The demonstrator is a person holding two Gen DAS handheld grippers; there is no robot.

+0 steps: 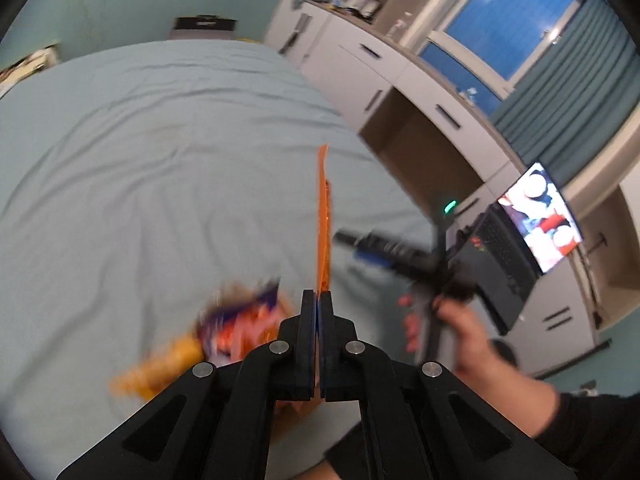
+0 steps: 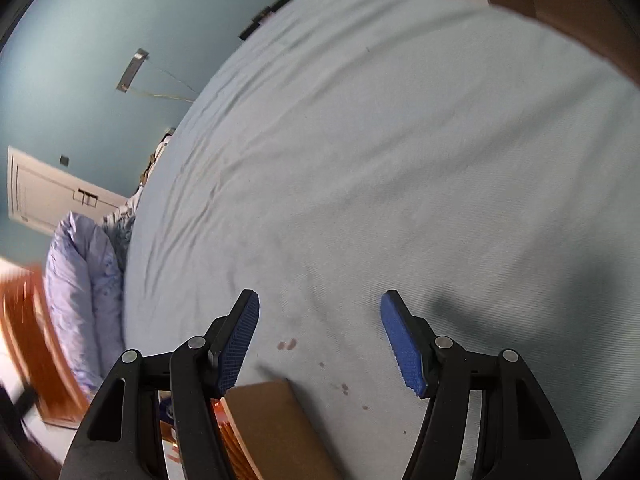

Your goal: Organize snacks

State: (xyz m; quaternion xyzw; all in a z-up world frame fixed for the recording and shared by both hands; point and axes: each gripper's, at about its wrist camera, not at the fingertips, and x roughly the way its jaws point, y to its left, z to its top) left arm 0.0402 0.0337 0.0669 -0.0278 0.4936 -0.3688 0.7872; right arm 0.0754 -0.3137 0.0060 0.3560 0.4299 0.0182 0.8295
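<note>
- The bed (image 1: 140,140), under a pale blue sheet, is carrying everything.
- A cardboard box (image 2: 276,428) is sitting at the bed's near edge, below the right gripper (image 2: 320,336), whose jaws are standing wide with nothing between them.
- Blurred snack bags (image 1: 224,332) are lying near that edge.
- The left gripper (image 1: 319,312) is pinching an orange packet (image 1: 323,232) edge-on, its long axis pointing away along the jaws, above the bed.

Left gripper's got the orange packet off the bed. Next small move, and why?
Probably carry it toward the cardboard box. The left gripper is shut on the orange packet, clear of the bed; other snacks remain there, and the right gripper is open, empty.
</note>
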